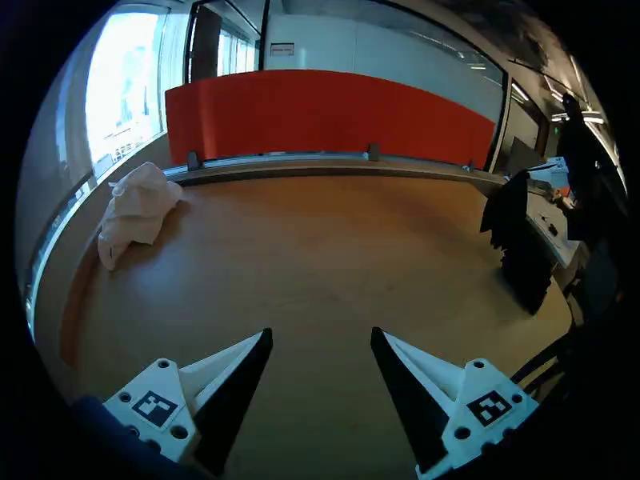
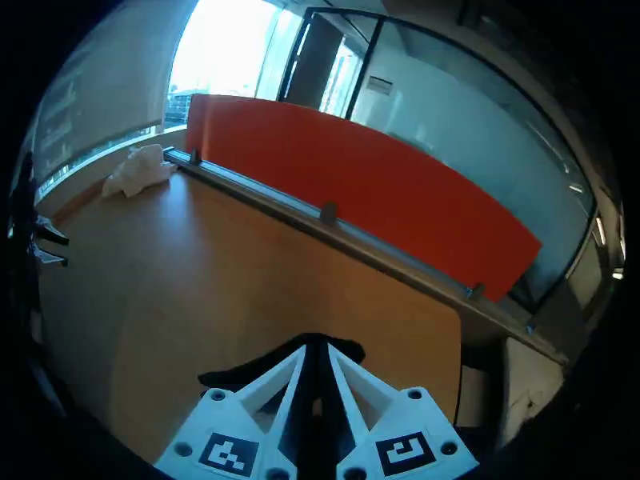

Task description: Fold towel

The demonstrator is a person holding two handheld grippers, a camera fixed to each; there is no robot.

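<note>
Mostly hidden behind the pinching fingers of the right gripper [image 2: 318, 349]: black towel [image 2: 350, 350], corners peeking out. Too dark to make out, cut off at the rim: person [image 1: 588, 184].

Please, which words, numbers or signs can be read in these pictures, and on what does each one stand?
Nothing can be read.
Small sign on the glass wall: too blurred.
Square markers on the left tool and right tool: patterns, no letters.
</note>
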